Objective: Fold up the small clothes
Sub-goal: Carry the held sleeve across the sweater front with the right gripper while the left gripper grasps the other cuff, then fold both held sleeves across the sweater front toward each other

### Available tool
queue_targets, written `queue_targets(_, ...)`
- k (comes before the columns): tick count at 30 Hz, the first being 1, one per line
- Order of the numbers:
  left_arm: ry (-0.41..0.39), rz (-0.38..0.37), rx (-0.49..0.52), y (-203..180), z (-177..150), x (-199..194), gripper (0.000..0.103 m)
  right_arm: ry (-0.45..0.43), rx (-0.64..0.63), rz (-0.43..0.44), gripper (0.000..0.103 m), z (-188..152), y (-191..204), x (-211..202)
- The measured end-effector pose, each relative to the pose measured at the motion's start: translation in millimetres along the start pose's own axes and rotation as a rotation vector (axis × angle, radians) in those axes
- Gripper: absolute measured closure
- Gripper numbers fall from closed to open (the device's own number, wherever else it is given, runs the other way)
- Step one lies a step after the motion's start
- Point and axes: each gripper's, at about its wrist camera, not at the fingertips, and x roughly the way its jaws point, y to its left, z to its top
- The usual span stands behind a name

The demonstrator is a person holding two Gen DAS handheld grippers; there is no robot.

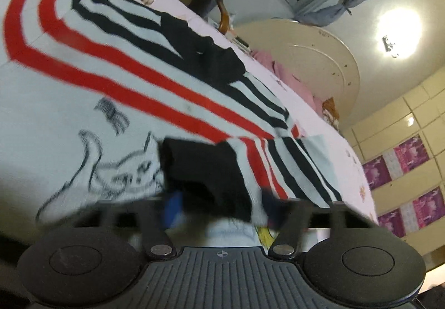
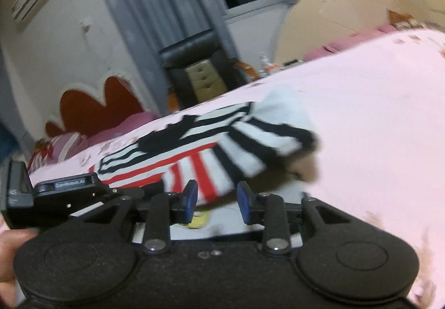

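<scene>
A white sweater [image 1: 139, 81] with red and black stripes and a cat drawing [image 1: 122, 170] lies spread on the pink bedspread [image 1: 353, 159]. In the left wrist view one sleeve's black cuff [image 1: 205, 172] fills the gap between the blue pads of my left gripper [image 1: 222, 209], which is shut on it. In the right wrist view the same sweater [image 2: 194, 147] lies ahead, its other striped sleeve [image 2: 278, 139] folded across the body. My right gripper [image 2: 218, 200] stands open just short of the red-striped hem, its pads pressing on nothing.
A cream headboard [image 1: 311, 59] and pink bedding [image 1: 292, 78] lie at the bed's far end. A black chair [image 2: 194, 59] stands beyond the bed by grey curtains. Bare bedspread [image 2: 361, 114] stretches right of the sweater. The left gripper's body [image 2: 55, 192] and a hand [image 2: 11, 248] show at left.
</scene>
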Motion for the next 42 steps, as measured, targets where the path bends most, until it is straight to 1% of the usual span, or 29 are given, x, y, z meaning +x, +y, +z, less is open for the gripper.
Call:
queue_targets(1, 0.008, 0.013, 0.007, 0.0, 0.9, 7.2, 0.098, -0.003, 0.027, -0.009, 0.071, 0.0, -7.6, -2.5)
queue_targets(3, 0.010, -0.012, -0.003, 3.8, 8.9, 10.2, 0.098, -0.002, 0.108, -0.007, 0.070, 0.1, -25.1, -4.6)
queue_targets(4, -0.013, -0.014, 0.021, 1.3, 14.3, 4.1, 0.098, -0.001, 0.153, -0.004, 0.069, 0.3, -33.6, -4.4)
queue_targets(6, -0.069, -0.007, 0.085, -2.6, 25.6, -14.4, 0.098, -0.005, 0.236, 0.014, 0.062, 0.6, -48.4, -3.7)
queue_targets(7, -0.096, 0.009, 0.109, -1.4, 32.2, -25.7, 0.098, -0.010, 0.279, 0.024, 0.055, 1.5, -54.5, -2.5)
queue_targets(8, -0.121, 0.030, 0.129, 1.0, 38.3, -36.2, 0.098, -0.015, 0.324, 0.041, 0.051, 1.9, -61.1, -0.4)
queue_targets(10, -0.152, 0.076, 0.155, 12.2, 49.5, -53.0, 0.098, -0.010, 0.415, 0.085, 0.050, 2.4, -72.9, 7.0)
queue_targets(13, -0.148, 0.117, 0.147, 33.4, 59.1, -65.7, 0.098, 0.003, 0.554, 0.175, 0.050, 0.7, -86.4, 23.0)
queue_targets(15, -0.125, 0.130, 0.146, 43.1, 60.1, -65.4, 0.098, 0.021, 0.659, 0.234, 0.050, -2.7, -93.9, 39.7)
queue_targets(16, -0.113, 0.133, 0.146, 46.3, 59.3, -64.1, 0.098, 0.025, 0.698, 0.247, 0.050, -4.0, -97.6, 46.1)
queue_targets(18, -0.096, 0.134, 0.145, 48.1, 55.9, -57.2, 0.098, 0.036, 0.749, 0.246, 0.050, -5.7, -101.7, 61.9)
queue_targets(21, -0.089, 0.127, 0.131, 50.9, 50.6, -49.6, 0.098, 0.054, 0.770, 0.227, 0.050, -3.9, -103.8, 79.7)
queue_targets(24, -0.088, 0.125, 0.119, 56.8, 48.1, -46.6, 0.098, 0.065, 0.763, 0.210, 0.050, -1.0, -103.3, 87.6)
queue_targets(25, -0.088, 0.125, 0.117, 58.3, 47.4, -46.4, 0.098, 0.102, 0.753, 0.202, 0.052, 1.5, -102.2, 91.7)
queue_targets(26, -0.087, 0.123, 0.115, 59.2, 47.1, -47.0, 0.098, 0.145, 0.715, 0.204, 0.055, 4.1, -98.9, 93.5)
queue_targets(27, -0.085, 0.123, 0.113, 59.9, 46.9, -46.4, 0.098, 0.154, 0.646, 0.203, 0.056, 8.7, -93.1, 87.5)
queue_targets(29, -0.086, 0.124, 0.120, 59.1, 45.8, -45.5, 0.098, 0.096, 0.471, 0.184, 0.057, 27.2, -79.5, 71.4)
queue_targets(31, -0.102, 0.108, 0.120, 57.7, 45.8, -45.6, 0.098, 0.050, 0.354, 0.150, 0.057, 46.0, -75.4, 70.5)
queue_targets(33, -0.119, 0.112, 0.129, 54.4, 46.1, -46.2, 0.098, 0.041, 0.300, 0.114, 0.060, 63.5, -79.8, 87.4)
queue_targets(36, -0.126, 0.130, 0.146, 51.2, 46.0, -43.9, 0.098, 0.069, 0.235, 0.059, 0.062, 84.5, -85.8, 128.5)
queue_targets(39, -0.127, 0.150, 0.155, 51.3, 45.0, -39.7, 0.098, 0.112, 0.205, 0.076, 0.062, 91.0, -88.8, 160.1)
queue_targets(40, -0.128, 0.152, 0.151, 52.0, 44.7, -38.4, 0.098, 0.127, 0.196, 0.083, 0.062, 89.1, -88.3, 163.9)
queue_targets(42, -0.133, 0.151, 0.144, 52.4, 44.1, -36.4, 0.098, 0.147, 0.151, 0.092, 0.092, 83.1, -86.6, 169.8)
